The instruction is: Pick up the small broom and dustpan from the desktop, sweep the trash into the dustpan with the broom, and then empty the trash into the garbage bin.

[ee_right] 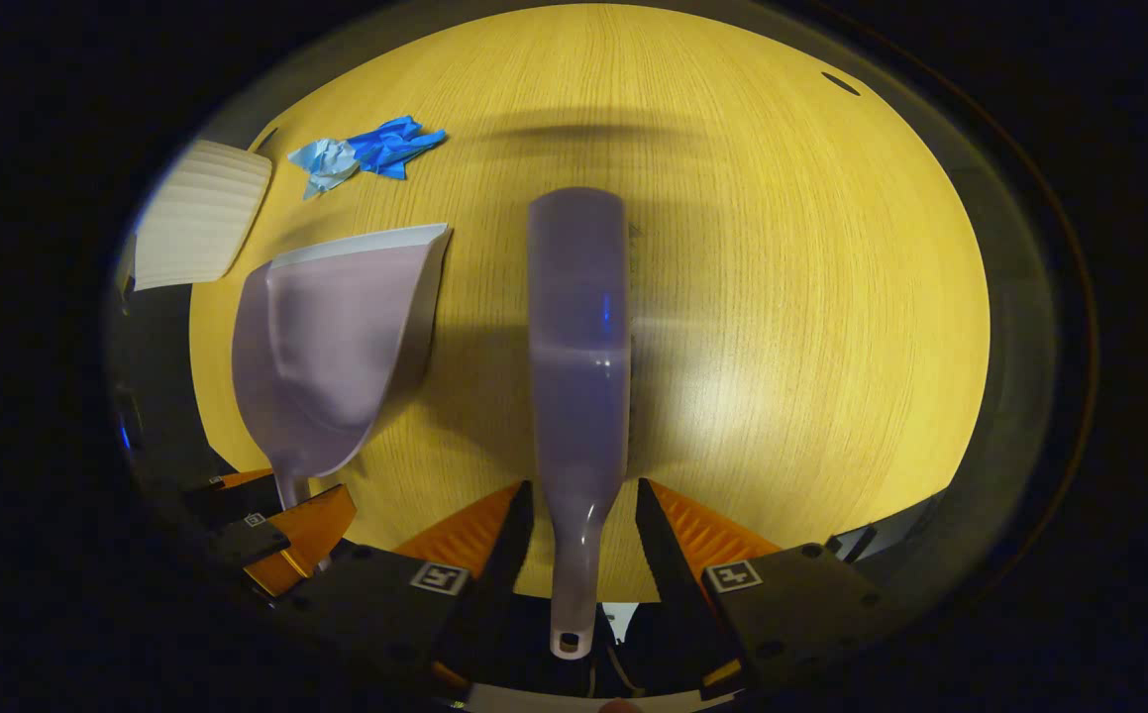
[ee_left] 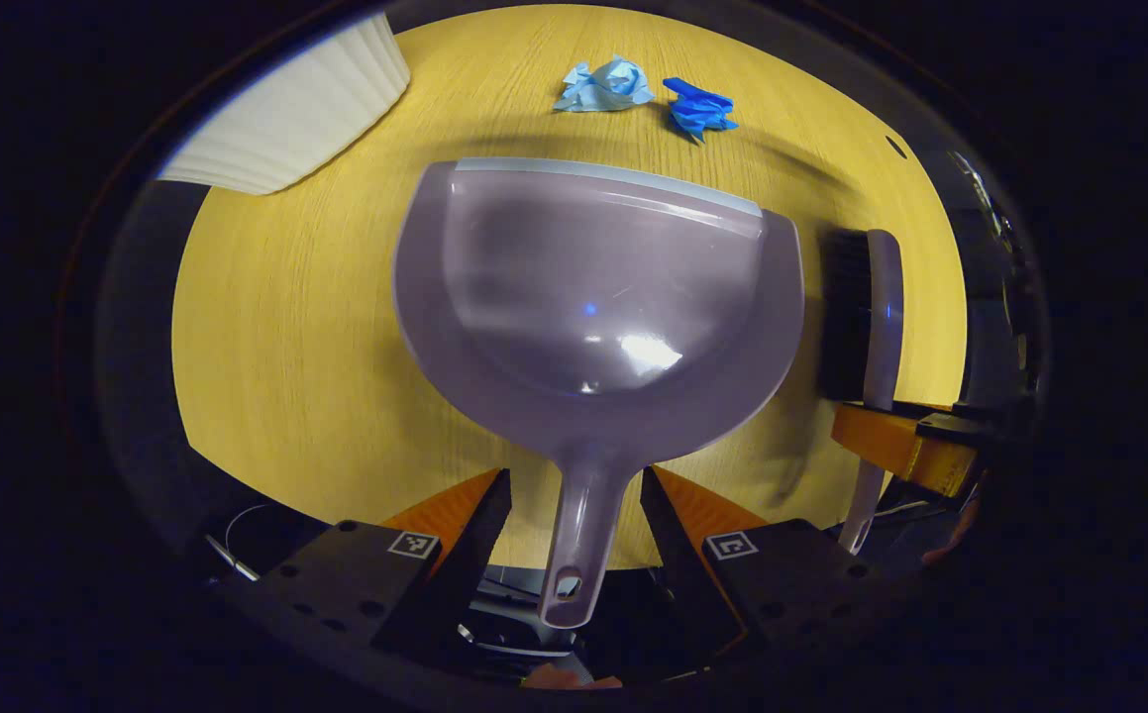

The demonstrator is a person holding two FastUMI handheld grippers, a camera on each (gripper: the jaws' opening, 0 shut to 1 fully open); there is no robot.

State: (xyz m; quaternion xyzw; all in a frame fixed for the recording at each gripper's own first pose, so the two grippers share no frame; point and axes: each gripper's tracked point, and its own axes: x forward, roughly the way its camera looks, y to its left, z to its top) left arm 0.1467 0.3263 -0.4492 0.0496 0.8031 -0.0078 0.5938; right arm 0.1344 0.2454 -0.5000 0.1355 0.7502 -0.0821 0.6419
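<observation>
Left hand-held gripper (ee_left: 575, 525) straddling the dustpan (ee_left: 593, 297) handle, jaws apart, dustpan sitting mid-frame on the worktop (ee_left: 286, 327). Right hand-held gripper (ee_right: 578, 530) likewise bracketing the broom (ee_right: 578, 337) handle, not clamping. Blue trash (ee_left: 648, 94) lying at upper frame.

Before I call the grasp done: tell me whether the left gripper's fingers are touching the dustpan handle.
Apart. In the left gripper view, the dustpan handle lies between the fingers of the left gripper, with bare desk showing on each side.
</observation>
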